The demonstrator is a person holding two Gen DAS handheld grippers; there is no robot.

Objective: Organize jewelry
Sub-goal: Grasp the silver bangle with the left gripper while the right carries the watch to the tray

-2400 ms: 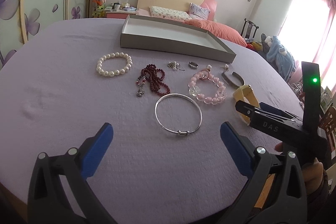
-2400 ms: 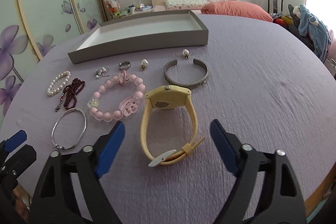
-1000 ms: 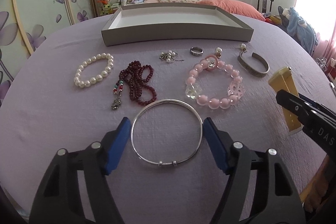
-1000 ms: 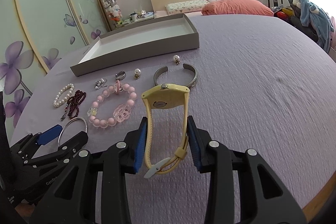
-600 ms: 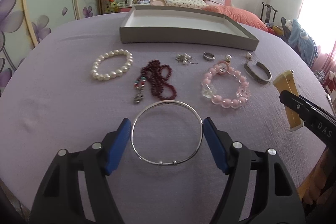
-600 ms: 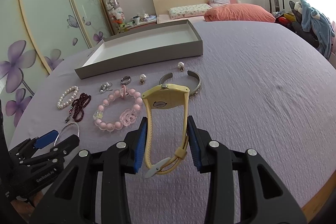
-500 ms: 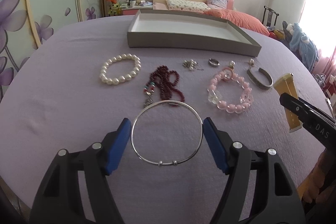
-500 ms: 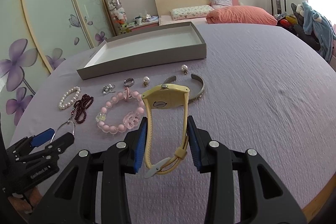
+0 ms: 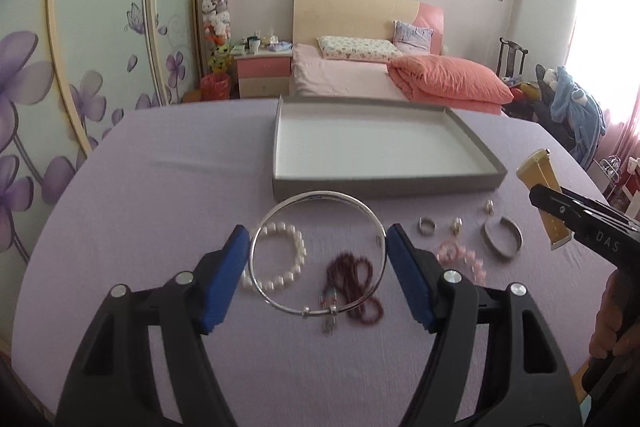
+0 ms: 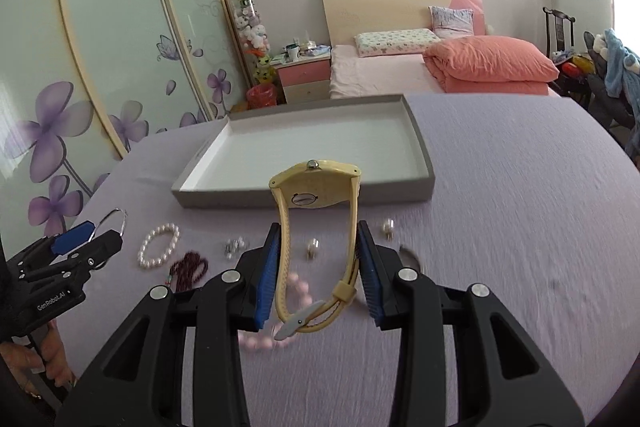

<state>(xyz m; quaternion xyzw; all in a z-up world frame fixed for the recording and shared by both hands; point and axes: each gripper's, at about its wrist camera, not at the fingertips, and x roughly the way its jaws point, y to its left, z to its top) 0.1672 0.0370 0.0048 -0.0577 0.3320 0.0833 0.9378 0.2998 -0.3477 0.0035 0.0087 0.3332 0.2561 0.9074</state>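
In the left wrist view, the left gripper [image 9: 318,259] sits low in the middle of the frame. Its blue pads squeeze a thin silver bangle [image 9: 320,203] from both sides and hold it up off the purple table [image 9: 160,167]. Seen through the ring, a white pearl bracelet [image 9: 286,257] and a dark red bead string [image 9: 356,279] lie on the cloth. The gray tray [image 9: 384,183] sits just above the middle. To the right lie a small ring [image 9: 427,226], a pink bead bracelet [image 9: 460,259] and a gray cuff [image 9: 502,239].

In the right wrist view, the right gripper [image 10: 318,273] is low in the middle. It grips a yellow watch [image 10: 316,193] by its strap.
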